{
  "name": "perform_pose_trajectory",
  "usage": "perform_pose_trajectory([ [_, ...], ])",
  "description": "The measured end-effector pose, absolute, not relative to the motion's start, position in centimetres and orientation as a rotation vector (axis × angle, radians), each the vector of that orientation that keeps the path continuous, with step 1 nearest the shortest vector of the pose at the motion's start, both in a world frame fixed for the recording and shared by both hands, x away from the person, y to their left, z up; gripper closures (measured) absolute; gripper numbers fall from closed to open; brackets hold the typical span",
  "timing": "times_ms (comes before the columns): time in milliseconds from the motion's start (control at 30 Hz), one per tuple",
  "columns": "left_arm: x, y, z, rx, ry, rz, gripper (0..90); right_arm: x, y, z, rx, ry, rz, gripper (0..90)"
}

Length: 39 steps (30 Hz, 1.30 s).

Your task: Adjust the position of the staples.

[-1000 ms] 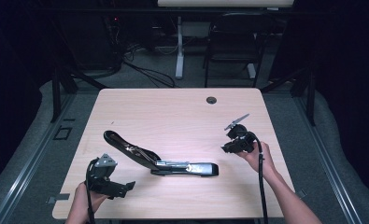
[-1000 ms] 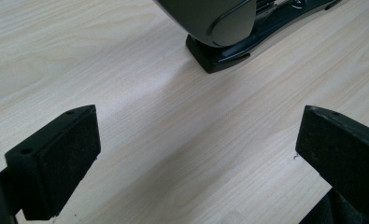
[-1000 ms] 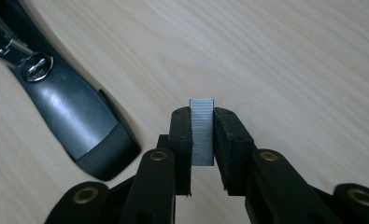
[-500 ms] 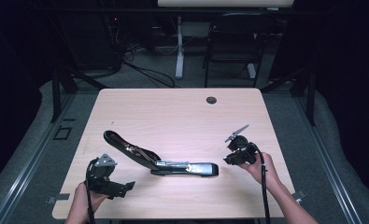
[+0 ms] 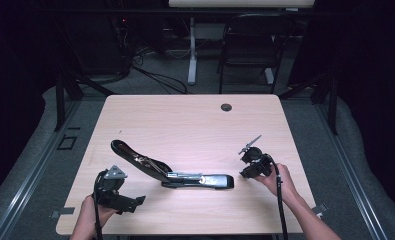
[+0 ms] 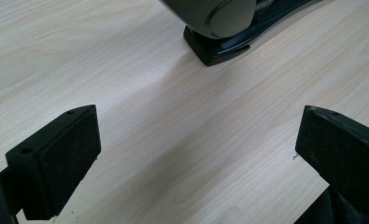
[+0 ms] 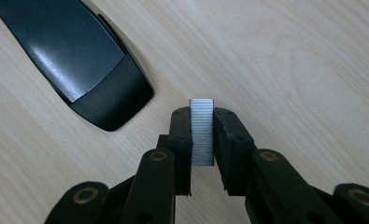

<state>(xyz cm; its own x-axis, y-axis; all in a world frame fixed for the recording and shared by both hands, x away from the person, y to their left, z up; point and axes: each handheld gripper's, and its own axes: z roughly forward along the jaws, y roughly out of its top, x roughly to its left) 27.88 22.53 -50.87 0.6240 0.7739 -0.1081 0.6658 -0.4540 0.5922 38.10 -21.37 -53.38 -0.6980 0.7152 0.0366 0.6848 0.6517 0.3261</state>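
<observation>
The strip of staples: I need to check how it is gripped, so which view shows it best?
The right gripper view: the strip of staples stands clamped between the right gripper's jaws, its ribbed face plain. In the high view that gripper is small beside the opened stapler, so the strip can't be made out.

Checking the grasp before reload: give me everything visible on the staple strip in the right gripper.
The staple strip is a short silvery metal block, finely ribbed across its width. It stands lengthwise between the right gripper's black pads, which press on both long sides, its top end poking just past the tips. It hangs above the wooden table, beside the black stapler's end, not touching it.
</observation>
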Motion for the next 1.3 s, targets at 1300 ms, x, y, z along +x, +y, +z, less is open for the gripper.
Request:
perform_pose_trajectory([
  [1300, 27.9, 22.2, -51.0, 2.272, 1.109, 0.227, 0.1, 38.4, -21.1, -53.8, 1.217, 2.741, 0.492, 56.9],
])
